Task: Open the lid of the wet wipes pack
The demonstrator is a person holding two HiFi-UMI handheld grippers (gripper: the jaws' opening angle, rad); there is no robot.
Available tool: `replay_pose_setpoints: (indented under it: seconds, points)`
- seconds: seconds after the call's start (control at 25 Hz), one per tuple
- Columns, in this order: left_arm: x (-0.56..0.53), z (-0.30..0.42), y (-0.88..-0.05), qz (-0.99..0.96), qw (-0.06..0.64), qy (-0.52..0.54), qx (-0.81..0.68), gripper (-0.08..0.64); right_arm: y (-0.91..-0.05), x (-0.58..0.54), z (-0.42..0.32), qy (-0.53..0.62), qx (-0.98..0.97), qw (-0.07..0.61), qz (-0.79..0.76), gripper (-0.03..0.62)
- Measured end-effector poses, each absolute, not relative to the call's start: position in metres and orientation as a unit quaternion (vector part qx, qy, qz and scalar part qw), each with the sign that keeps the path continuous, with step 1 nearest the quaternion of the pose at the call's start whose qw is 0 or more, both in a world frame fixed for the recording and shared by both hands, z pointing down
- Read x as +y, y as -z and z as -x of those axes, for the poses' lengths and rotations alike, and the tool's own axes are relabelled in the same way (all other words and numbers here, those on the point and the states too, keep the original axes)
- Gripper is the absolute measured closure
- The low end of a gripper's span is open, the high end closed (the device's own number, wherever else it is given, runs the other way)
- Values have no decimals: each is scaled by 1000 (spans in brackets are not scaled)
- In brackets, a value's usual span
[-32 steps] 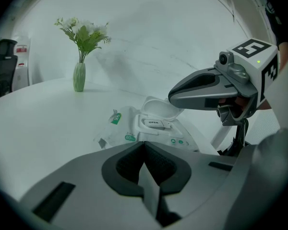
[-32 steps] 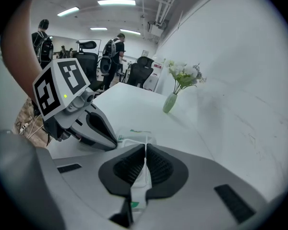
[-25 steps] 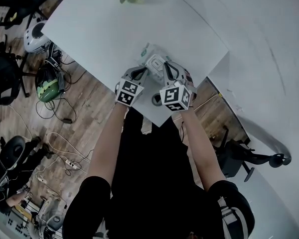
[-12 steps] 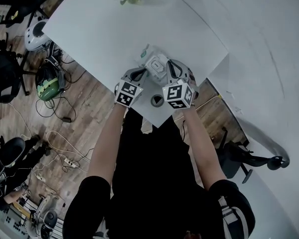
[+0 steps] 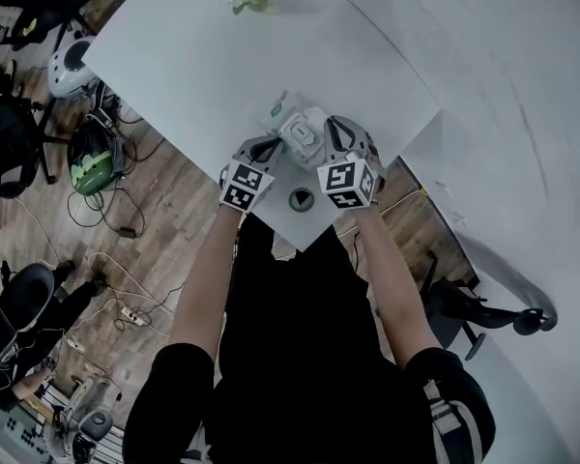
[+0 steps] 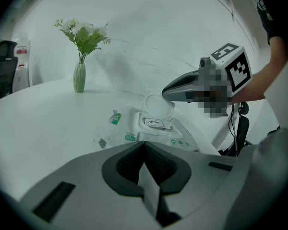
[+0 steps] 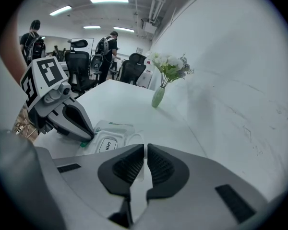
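Pack sits near the table's 6 o'clock corner. Right gripper fingers are pinched on the raised lid. Left gripper fingers are together, tip on the pack's 7 o'clock edge. Risks: left tip slips and the pack lifts with the lid, or the thin lid pops out of the pinch.

A slim green vase of white flowers stands on the white counter well ahead of both pairs of jaws, with dark office chairs far beyond, left of the right jaws.
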State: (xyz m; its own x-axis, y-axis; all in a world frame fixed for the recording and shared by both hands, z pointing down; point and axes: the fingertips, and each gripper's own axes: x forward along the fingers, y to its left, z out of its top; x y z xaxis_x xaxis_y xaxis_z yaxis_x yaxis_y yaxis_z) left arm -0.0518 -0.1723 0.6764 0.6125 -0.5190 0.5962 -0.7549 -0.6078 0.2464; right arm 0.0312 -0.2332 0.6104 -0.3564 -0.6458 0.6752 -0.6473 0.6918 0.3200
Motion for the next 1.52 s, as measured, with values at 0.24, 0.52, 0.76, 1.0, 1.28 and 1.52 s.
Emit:
replay_pose_setpoints:
  seconds: [0.24, 0.52, 0.76, 1.0, 1.28, 1.52]
  points:
    - [-172, 54, -672, -865, 250, -237, -365, 536, -609, -237, -33, -5, -824, 413, -388, 552]
    - [-170, 50, -672, -866, 257, -232, -361, 537, -608, -231, -52, -14, -822, 420, -385, 575]
    - [-168, 52, -671, -866, 280, -229, -344, 535, -605, -221, -68, -23, -818, 419, -394, 575]
    - [-157, 56, -663, -865, 295, -219, -342, 535, -602, -204, -80, -25, -814, 419, -401, 575]
    - [-136, 67, -629, -876, 268, -194, -351, 535, -591, -174, -80, -38, -829, 400, -390, 575]
    - [-117, 76, -588, -889, 230, -177, -355, 535, -577, -144, -76, -55, -834, 374, -401, 575]
